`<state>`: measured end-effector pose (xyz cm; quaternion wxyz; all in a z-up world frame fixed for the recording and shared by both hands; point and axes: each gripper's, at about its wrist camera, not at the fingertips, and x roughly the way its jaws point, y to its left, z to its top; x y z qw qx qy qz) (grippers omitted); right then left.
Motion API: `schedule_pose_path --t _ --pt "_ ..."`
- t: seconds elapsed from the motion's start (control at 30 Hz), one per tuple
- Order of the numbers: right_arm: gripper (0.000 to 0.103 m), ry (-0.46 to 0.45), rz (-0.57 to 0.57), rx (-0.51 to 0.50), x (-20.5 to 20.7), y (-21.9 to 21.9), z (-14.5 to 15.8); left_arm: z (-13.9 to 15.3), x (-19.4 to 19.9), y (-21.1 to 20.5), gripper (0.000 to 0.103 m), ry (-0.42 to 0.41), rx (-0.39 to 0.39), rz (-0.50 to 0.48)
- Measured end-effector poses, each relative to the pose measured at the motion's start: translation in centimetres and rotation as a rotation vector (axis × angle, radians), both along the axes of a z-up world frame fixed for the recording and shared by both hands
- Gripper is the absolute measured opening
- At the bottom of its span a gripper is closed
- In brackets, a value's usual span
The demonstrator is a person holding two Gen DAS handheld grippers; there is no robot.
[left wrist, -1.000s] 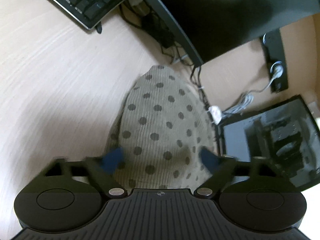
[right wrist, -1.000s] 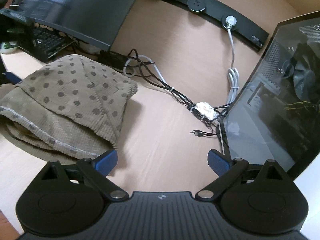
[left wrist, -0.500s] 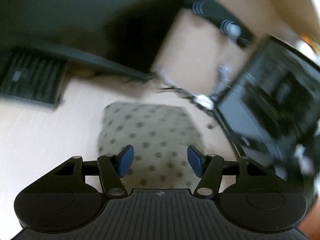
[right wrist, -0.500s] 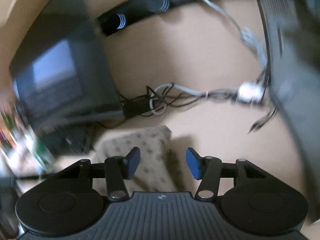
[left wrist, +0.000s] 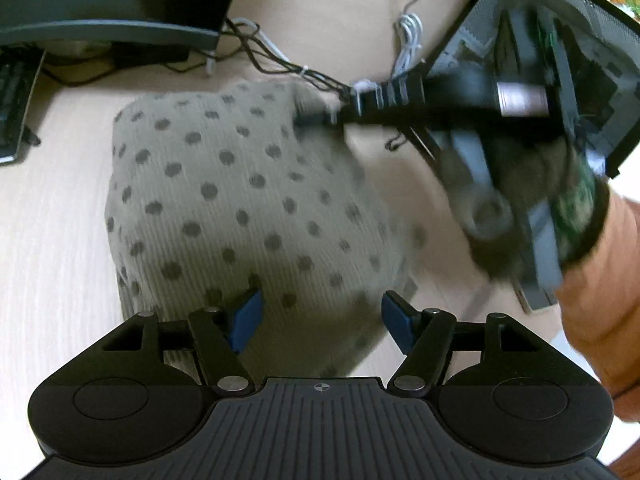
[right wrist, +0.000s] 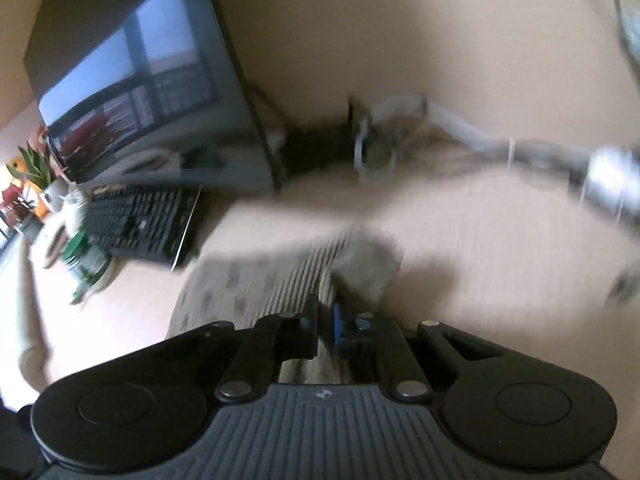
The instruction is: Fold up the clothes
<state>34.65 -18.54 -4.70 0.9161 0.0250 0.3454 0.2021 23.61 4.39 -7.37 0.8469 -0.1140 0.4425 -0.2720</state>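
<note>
One beige ribbed garment with grey dots (left wrist: 240, 200) lay bunched in a rounded heap on the pale wooden desk (left wrist: 52, 240), only partly folded as far as could be judged; squaring it remained. The right gripper (right wrist: 326, 326) had its fingers pinched nearly closed on a far corner of the fabric. The left gripper (left wrist: 320, 316) hung over the near edge, fingers spread, holding nothing. Tangled black and white cables (left wrist: 280, 60) lay just beyond, near a dark monitor (right wrist: 140, 92) and black keyboard (right wrist: 140, 224).
</note>
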Motion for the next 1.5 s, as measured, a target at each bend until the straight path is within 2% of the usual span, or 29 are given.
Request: schedule_pose_path --t 0.07,0.17,0.23,0.3,0.37,0.4,0.43,0.53,0.63,0.7,0.77,0.83,0.97,1.07,1.13,1.23,1.33,1.37,1.4,1.5 --pt "0.006 -0.071 -0.03 -0.149 1.0 0.2 0.0 -0.4 -0.1 0.0 0.073 0.024 -0.006 -0.005" --pt "0.006 -0.057 -0.123 -0.303 2.2 -1.0 -1.7 -0.6 -0.2 -0.3 0.079 0.04 -0.003 -0.017" --pt "0.007 -0.017 -0.16 -0.235 1.7 -3.0 -1.7 0.2 -0.3 -0.1 0.083 0.03 -0.015 -0.027" --pt "0.01 -0.017 -0.124 -0.104 -0.5 -4.0 -0.8 1.3 -0.5 0.3 0.092 0.013 -0.043 -0.03" --pt "0.025 -0.041 -0.054 0.008 -3.1 -3.8 0.3 3.0 -0.2 1.4 0.093 -0.046 -0.073 -0.003" --pt "0.04 -0.054 -0.019 0.064 -4.4 -3.7 0.8 3.7 0.1 2.2 0.093 -0.068 -0.088 0.03" --pt "0.048 -0.051 0.018 0.094 -5.6 -3.3 0.8 4.3 0.4 3.0 0.093 -0.087 -0.102 0.063" --pt "0.053 -0.005 0.132 0.026 -8.5 -0.1 -2.0 4.7 3.2 4.5 0.094 -0.088 -0.132 0.18" --pt "0.06 0.041 0.131 -0.093 -9.9 1.7 -5.7 2.4 6.5 3.4 0.093 0.002 -0.13 0.166" --pt "0.064 0.04 0.137 -0.098 -10.0 1.3 -5.1 0.8 8.2 2.6 0.093 0.043 -0.103 0.161" --pt "0.067 0.032 0.136 -0.075 -9.8 0.3 -3.8 0.4 8.4 1.7 0.095 0.027 -0.047 0.142" --pt "0.081 0.012 0.076 -0.022 -8.8 -1.7 -2.0 0.6 8.1 1.1 0.095 0.009 -0.006 0.122" --pt "0.082 -0.061 -0.088 0.001 -5.0 -3.8 0.4 0.4 7.2 0.9 0.095 -0.017 0.046 0.097" --pt "0.082 -0.081 -0.088 -0.025 -1.0 -2.0 0.2 0.5 6.2 1.2 0.095 -0.024 0.063 0.094" --pt "0.083 -0.053 -0.045 -0.052 0.6 -0.7 -0.5 0.5 6.1 1.0 0.095 -0.026 0.082 0.087" --pt "0.085 0.026 -0.009 -0.163 2.2 1.1 -3.5 0.6 6.3 0.5 0.095 -0.028 0.114 0.079" --pt "0.092 -0.008 -0.031 -0.338 1.2 1.8 -5.2 0.9 5.6 0.6 0.096 -0.029 0.135 0.063" --pt "0.092 -0.009 -0.052 -0.356 0.7 1.5 -5.2 1.2 5.3 1.0 0.096 -0.024 0.135 0.068" --pt "0.092 -0.003 -0.074 -0.344 0.1 1.1 -4.7 1.5 4.9 1.5 0.096 -0.013 0.121 0.089" --pt "0.091 -0.009 -0.069 -0.179 -3.3 -0.7 -2.2 2.1 4.1 3.2 0.096 0.013 0.079 0.151"
